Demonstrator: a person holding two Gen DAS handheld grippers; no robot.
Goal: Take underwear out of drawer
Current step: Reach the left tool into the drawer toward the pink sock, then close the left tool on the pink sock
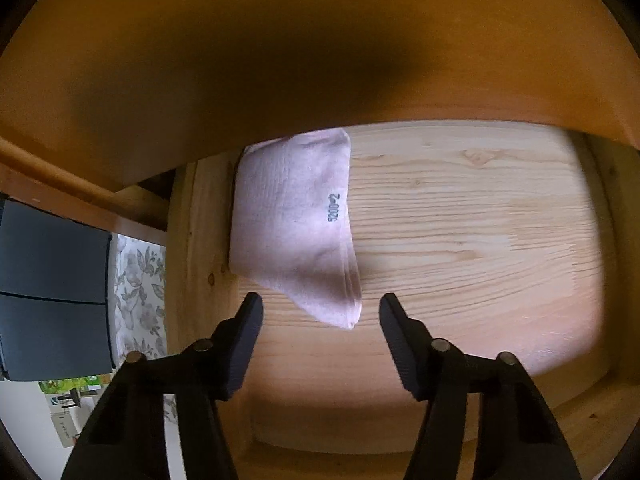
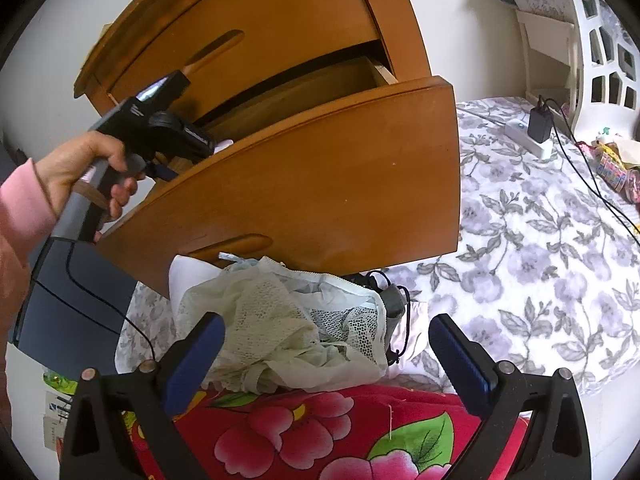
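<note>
Left claw (image 1: 320, 312) hanging open, gripping nothing; folded pink underwear (image 1: 296, 220) lying just ahead in drawer (image 1: 480, 220), long axis running away from claw.

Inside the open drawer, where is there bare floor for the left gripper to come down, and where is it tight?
Bare wood floor runs from the folded pink garment across to the right-hand drawer wall, and forward under the open left gripper. It is tight on the left, where the garment lies against the side wall, and at the back under the overhanging cabinet front.
</note>
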